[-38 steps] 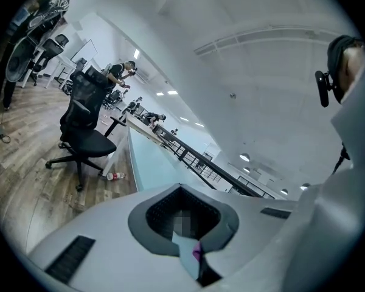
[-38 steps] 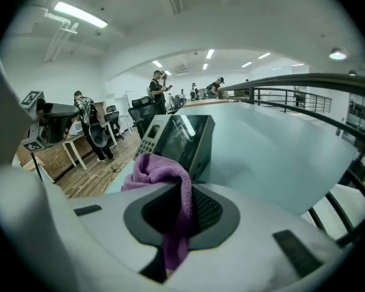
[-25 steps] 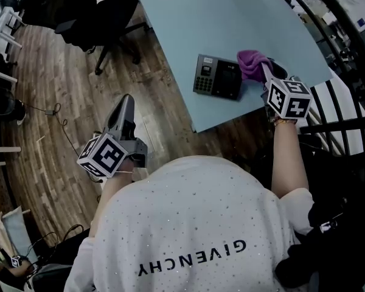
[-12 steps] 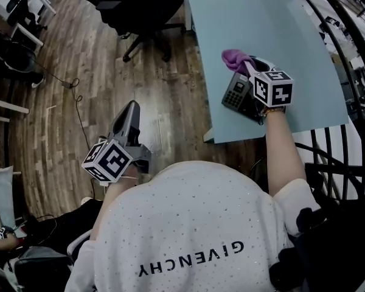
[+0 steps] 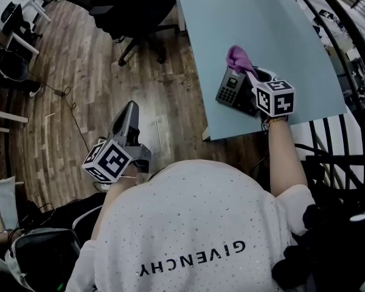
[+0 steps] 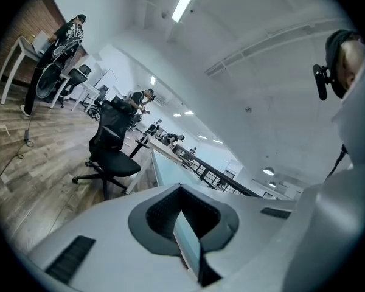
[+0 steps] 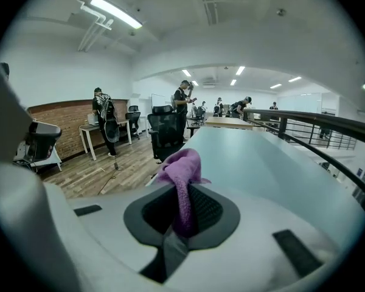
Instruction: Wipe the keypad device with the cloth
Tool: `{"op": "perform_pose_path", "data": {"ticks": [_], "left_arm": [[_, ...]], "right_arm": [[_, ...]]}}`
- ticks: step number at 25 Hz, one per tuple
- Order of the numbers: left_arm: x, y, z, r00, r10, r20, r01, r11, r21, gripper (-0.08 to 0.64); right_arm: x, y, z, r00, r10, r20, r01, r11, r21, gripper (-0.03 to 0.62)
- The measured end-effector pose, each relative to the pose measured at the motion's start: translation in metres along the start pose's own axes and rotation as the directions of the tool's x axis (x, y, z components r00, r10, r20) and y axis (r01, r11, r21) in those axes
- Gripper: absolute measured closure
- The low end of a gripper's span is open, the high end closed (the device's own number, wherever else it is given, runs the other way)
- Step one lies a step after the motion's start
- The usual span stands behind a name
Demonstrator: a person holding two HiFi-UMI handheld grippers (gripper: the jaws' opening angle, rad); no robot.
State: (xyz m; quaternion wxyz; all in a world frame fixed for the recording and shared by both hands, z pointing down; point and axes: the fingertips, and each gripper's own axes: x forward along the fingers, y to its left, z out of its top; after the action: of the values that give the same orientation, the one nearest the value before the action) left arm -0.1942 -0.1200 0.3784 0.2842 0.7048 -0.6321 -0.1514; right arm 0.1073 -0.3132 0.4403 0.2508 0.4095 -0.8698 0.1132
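Observation:
The dark keypad device [image 5: 233,90] lies near the front edge of the pale blue table [image 5: 280,23]. My right gripper [image 5: 250,73] reaches over it and is shut on a purple cloth [image 5: 238,58], which bunches at the device's far edge. In the right gripper view the cloth [image 7: 182,166] sticks up from between the jaws of the right gripper [image 7: 181,215], and the device is hidden under the gripper body. My left gripper [image 5: 130,107] hangs over the wooden floor left of the table, far from the device. In its own view the left gripper [image 6: 185,236] is shut on nothing.
A black office chair [image 5: 140,10] stands on the floor by the table's left edge. A dark railing [image 5: 344,38] runs along the table's right side. Cables [image 5: 64,93] lie on the floor. People and desks [image 7: 182,102] are far off.
The right gripper has carried the cloth from the device's screen side across toward its keypad end. The head view has swung. The left gripper has stayed about where it was.

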Motion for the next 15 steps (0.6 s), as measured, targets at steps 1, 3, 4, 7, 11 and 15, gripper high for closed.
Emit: {"op": "perform_pose_path", "data": {"ticks": [1, 3, 4, 7, 11, 15], "left_arm": [[0.004, -0.005, -0.002, 1.000, -0.017, -0.010, 0.017, 1.000, 0.003, 0.560], [0.009, -0.014, -0.007, 0.998, -0.047, -0.029, 0.047, 0.999, 0.005, 0.560], [0.011, -0.019, -0.008, 0.998, -0.059, -0.037, 0.059, 0.998, 0.005, 0.560], [0.015, -0.027, -0.013, 0.995, -0.085, -0.055, 0.085, 0.996, 0.012, 0.560], [0.021, -0.037, -0.018, 0.988, -0.130, -0.080, 0.131, 0.991, 0.014, 0.560], [0.022, -0.044, -0.020, 0.984, -0.151, -0.090, 0.153, 0.988, 0.015, 0.560]], "right_arm": [[-0.006, -0.006, -0.006, 1.000, -0.018, -0.003, 0.018, 1.000, 0.013, 0.563], [-0.020, -0.017, -0.014, 0.998, -0.055, -0.002, 0.055, 0.998, 0.042, 0.563], [-0.026, -0.023, -0.017, 0.997, -0.071, -0.002, 0.071, 0.996, 0.056, 0.563], [-0.042, -0.036, -0.027, 0.994, -0.113, -0.005, 0.113, 0.989, 0.091, 0.563], [-0.065, -0.047, -0.041, 0.984, -0.177, -0.010, 0.177, 0.976, 0.127, 0.563], [-0.082, -0.059, -0.050, 0.972, -0.237, -0.011, 0.235, 0.958, 0.161, 0.563]]}}
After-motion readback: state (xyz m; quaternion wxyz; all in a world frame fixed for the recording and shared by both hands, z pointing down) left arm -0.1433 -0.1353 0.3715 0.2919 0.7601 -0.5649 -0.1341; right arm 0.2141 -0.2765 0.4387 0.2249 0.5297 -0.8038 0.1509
